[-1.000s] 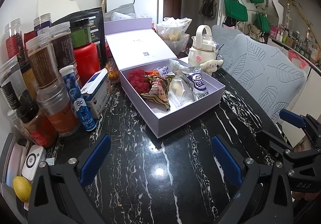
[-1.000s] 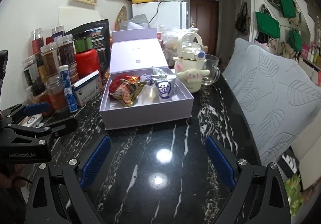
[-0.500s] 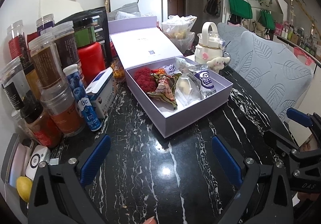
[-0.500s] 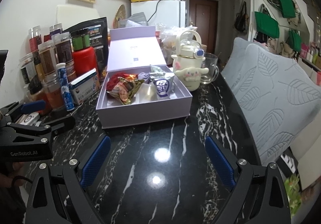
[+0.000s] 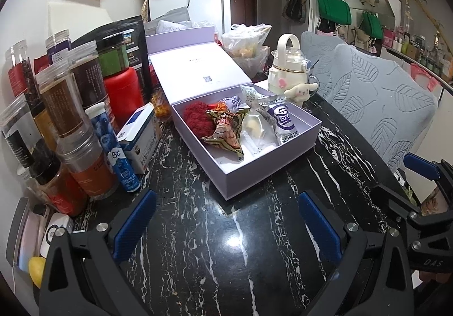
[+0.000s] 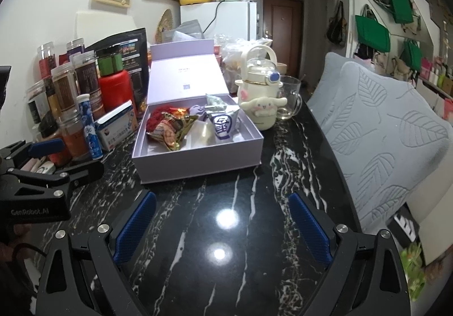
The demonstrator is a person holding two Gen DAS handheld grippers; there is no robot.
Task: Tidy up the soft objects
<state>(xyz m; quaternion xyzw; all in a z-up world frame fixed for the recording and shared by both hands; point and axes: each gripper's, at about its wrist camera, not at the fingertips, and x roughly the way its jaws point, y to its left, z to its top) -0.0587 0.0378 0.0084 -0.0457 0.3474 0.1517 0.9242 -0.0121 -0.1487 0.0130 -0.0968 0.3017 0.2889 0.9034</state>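
An open lilac box (image 5: 249, 171) (image 6: 198, 166) sits on the black marble table, lid leaning back. Inside lie a red fluffy piece (image 5: 196, 117) (image 6: 155, 117), a crinkled gold-green snack packet (image 5: 226, 132) (image 6: 172, 132), a clear pouch (image 5: 254, 129) and a white-and-purple packet (image 5: 284, 123) (image 6: 222, 125). My left gripper (image 5: 226, 225) is open and empty, short of the box's near corner. Just as empty, my right gripper (image 6: 222, 226) stands open in front of the box. Each gripper shows at the edge of the other's view.
Jars, a red canister (image 5: 123, 92), a blue tube (image 5: 113, 146) and a white-blue carton (image 5: 140, 137) crowd the table's left side. A cream kettle with a plush dog (image 6: 262, 106) and a glass mug (image 6: 290, 100) stand right of the box. A grey leaf-patterned chair (image 6: 382, 129) borders the right edge.
Both grippers have drifted slightly, so the box sits a little further right in the left view and further left in the right view. Nothing was grasped.
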